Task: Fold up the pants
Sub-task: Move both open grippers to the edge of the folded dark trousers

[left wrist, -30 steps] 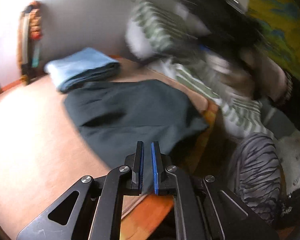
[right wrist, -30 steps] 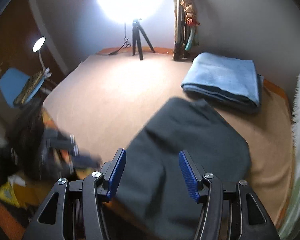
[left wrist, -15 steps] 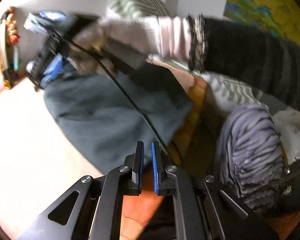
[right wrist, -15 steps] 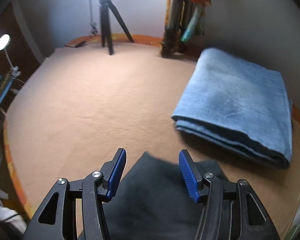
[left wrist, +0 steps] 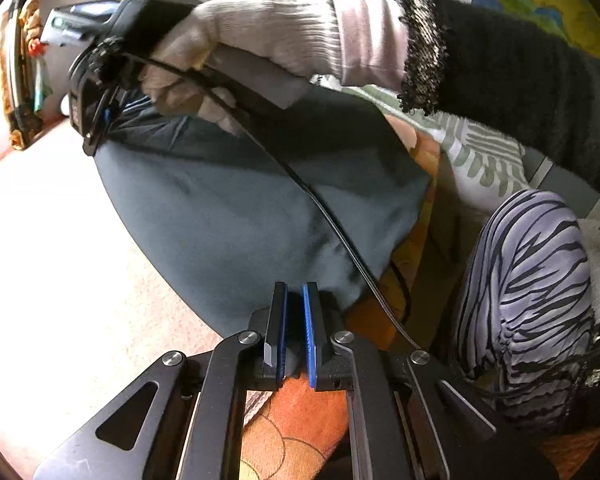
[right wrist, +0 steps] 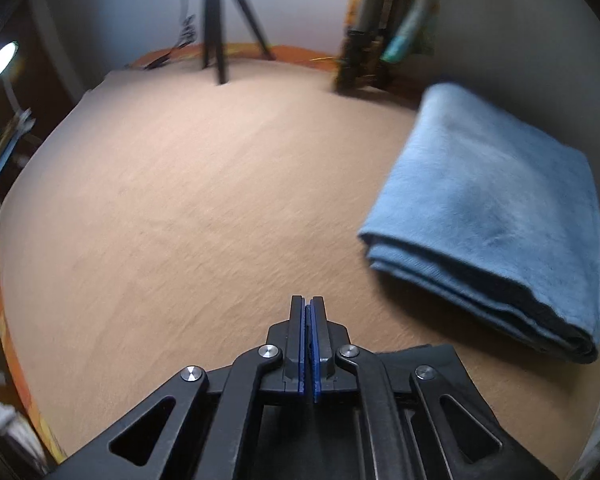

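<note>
Left wrist view: my left gripper point(left wrist: 294, 312) pinches the near hem of the dark pants point(left wrist: 240, 208) on the tan bedspread point(right wrist: 204, 184). My right gripper point(right wrist: 309, 320) clamps their far edge, near a folded blue towel point(right wrist: 496, 208).

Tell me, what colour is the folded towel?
Light blue. The towel shows best in the right wrist view.

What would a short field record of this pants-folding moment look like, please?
surface: beige cover
pants: dark grey, lying on the cover
left gripper: shut, at the near pants edge, no clear grip
right gripper: shut on the far pants corner
other item: folded blue towel, right of the right gripper
background: tripod
</note>
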The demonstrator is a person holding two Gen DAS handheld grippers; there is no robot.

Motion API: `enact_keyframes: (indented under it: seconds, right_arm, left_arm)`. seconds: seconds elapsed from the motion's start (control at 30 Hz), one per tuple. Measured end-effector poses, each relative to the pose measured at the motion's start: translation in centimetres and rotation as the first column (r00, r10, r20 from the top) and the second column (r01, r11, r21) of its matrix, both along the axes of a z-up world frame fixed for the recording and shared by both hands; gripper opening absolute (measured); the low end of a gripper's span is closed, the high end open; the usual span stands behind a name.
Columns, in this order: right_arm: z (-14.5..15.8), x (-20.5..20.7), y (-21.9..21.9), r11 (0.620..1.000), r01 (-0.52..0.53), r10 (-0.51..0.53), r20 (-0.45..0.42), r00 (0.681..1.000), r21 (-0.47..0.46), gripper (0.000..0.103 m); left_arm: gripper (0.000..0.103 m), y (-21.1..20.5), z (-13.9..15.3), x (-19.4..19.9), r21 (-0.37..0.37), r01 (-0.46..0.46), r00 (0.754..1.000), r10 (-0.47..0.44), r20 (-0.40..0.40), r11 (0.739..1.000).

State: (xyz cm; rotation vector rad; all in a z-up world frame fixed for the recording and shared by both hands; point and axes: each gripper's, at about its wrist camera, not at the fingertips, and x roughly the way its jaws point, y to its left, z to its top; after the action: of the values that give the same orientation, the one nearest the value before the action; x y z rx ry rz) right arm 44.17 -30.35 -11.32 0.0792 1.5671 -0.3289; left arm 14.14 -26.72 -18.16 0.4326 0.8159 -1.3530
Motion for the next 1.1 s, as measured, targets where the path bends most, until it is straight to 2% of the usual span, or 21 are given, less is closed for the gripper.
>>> enact_keyframes:
  seconds: [0.13,0.17,0.2,0.23,0.27,0.33,0.4,0.47,0.6,0.67,0.8,0.87,0.93,1.0,1.03,1.07,1.1]
  right_arm:
    - [-1.2,0.0,0.0,1.000,0.009,-0.010,-0.015,1.000,-0.028,0.001]
    - [-0.9,-0.1,0.0,0.999,0.019,-0.020,-0.004,1.000,-0.031,0.004]
    - [-0.3,-0.2,-0.2,0.999,0.041,-0.040,0.008,0.999,-0.031,0.011]
    - [0.6,-0.3,-0.6,0.997,0.069,-0.068,0.028,0.997,-0.033,0.029]
    - [2.3,-0.5,-0.9,0.994,0.099,-0.096,0.070,0.993,-0.040,0.037]
    - [4.9,-1.2,-0.9,0.992,0.119,-0.112,0.127,0.986,-0.046,0.036]
    - [8.1,-2.3,-0.6,0.988,0.147,-0.135,0.182,0.974,-0.055,0.041]
    - [10.8,-3.7,-0.1,0.984,0.172,-0.156,0.231,0.960,-0.051,0.055]
    - [15.4,-7.5,2.0,0.975,0.212,-0.183,0.301,0.936,-0.067,0.061]
    - [16.7,-9.3,2.7,0.971,0.226,-0.192,0.313,0.930,-0.077,0.067]
    - [18.6,-12.3,4.2,0.964,0.241,-0.193,0.320,0.928,-0.116,0.069]
    - [19.5,-14.0,4.6,0.953,0.278,-0.222,0.351,0.910,-0.118,0.076]
    - [20.2,-15.2,4.6,0.946,0.303,-0.238,0.383,0.892,-0.118,0.077]
    - [20.8,-16.3,4.9,0.941,0.313,-0.234,0.420,0.877,-0.129,0.084]
    - [21.1,-16.8,4.9,0.941,0.311,-0.226,0.432,0.873,-0.136,0.091]
    - [21.2,-17.2,4.8,0.940,0.310,-0.220,0.439,0.871,-0.144,0.097]
    - [21.4,-17.7,4.7,0.938,0.311,-0.218,0.438,0.872,-0.152,0.100]
  left_arm:
    - [0.006,0.5,0.8,0.5,0.005,-0.033,0.999,0.033,-0.009,0.999]
    - [0.006,0.7,1.2,0.6,0.007,-0.046,0.999,0.046,-0.004,0.999]
    - [0.006,0.7,1.3,0.4,0.007,-0.058,0.998,0.058,0.005,0.998]
    - [0.006,1.0,1.7,0.4,0.007,-0.069,0.998,0.069,0.015,0.998]
    - [0.006,1.1,2.0,0.4,0.006,-0.082,0.996,0.082,0.025,0.997]
    - [0.007,1.3,2.7,0.4,0.000,-0.126,0.991,0.126,0.040,0.992]
    - [0.009,1.6,3.3,0.5,-0.010,-0.164,0.985,0.164,0.051,0.986]
    - [0.009,1.8,3.9,0.5,-0.021,-0.190,0.979,0.191,0.066,0.982]
    - [0.009,2.2,5.0,0.4,-0.039,-0.227,0.968,0.230,0.097,0.973]
    - [0.009,2.2,5.2,0.2,-0.039,-0.238,0.964,0.241,0.112,0.971]
    - [0.009,2.3,5.6,0.2,-0.044,-0.259,0.956,0.263,0.128,0.965]
    - [0.009,2.5,5.6,0.3,-0.049,-0.270,0.953,0.274,0.128,0.962]
    - [0.010,2.5,5.6,0.5,-0.055,-0.281,0.950,0.286,0.124,0.958]
    - [0.017,2.7,5.6,0.8,-0.059,-0.293,0.948,0.298,0.114,0.954]
    - [0.030,2.7,5.6,1.2,-0.062,-0.303,0.946,0.308,0.101,0.951]
    - [0.039,2.9,5.6,1.5,-0.066,-0.314,0.944,0.319,0.087,0.947]
    - [0.040,3.1,5.5,1.9,-0.071,-0.326,0.941,0.331,0.068,0.943]
